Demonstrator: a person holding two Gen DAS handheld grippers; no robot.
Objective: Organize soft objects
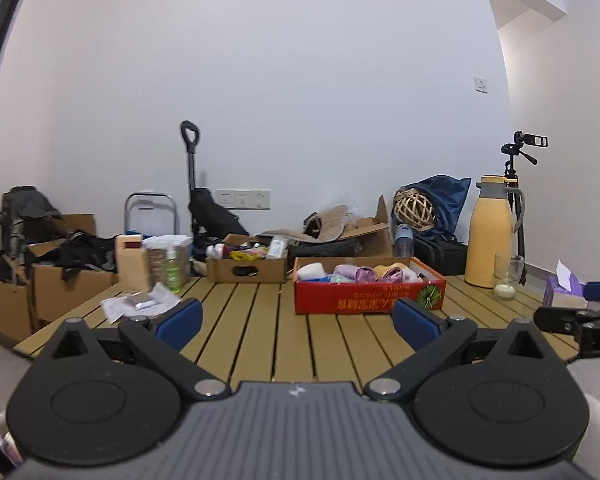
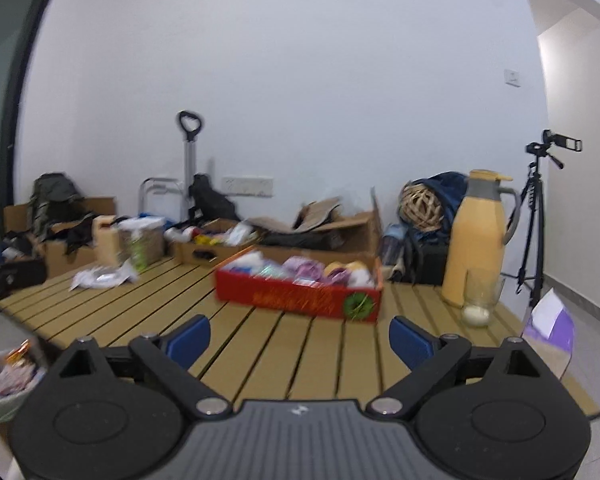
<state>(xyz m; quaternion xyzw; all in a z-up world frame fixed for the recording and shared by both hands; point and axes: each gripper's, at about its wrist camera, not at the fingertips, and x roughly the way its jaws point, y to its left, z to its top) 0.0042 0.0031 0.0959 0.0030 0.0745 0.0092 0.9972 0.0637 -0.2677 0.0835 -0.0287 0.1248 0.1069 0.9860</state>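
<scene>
A red cardboard box (image 1: 368,298) stands on the slatted wooden table (image 1: 260,332), filled with several soft items in white, purple and yellow (image 1: 360,273). It also shows in the right wrist view (image 2: 300,296), blurred. My left gripper (image 1: 298,318) is open and empty, held above the table's near edge, well short of the box. My right gripper (image 2: 300,340) is open and empty, also short of the box; part of it shows at the right edge of the left wrist view (image 1: 580,320).
A yellow thermos jug (image 1: 490,232), a glass jar (image 1: 506,278) and a purple tissue pack (image 1: 562,288) stand at the right. A brown box of odds (image 1: 246,266), a green bottle (image 1: 172,268) and plastic packets (image 1: 138,304) sit at the back left. Cartons, bags and a tripod stand behind.
</scene>
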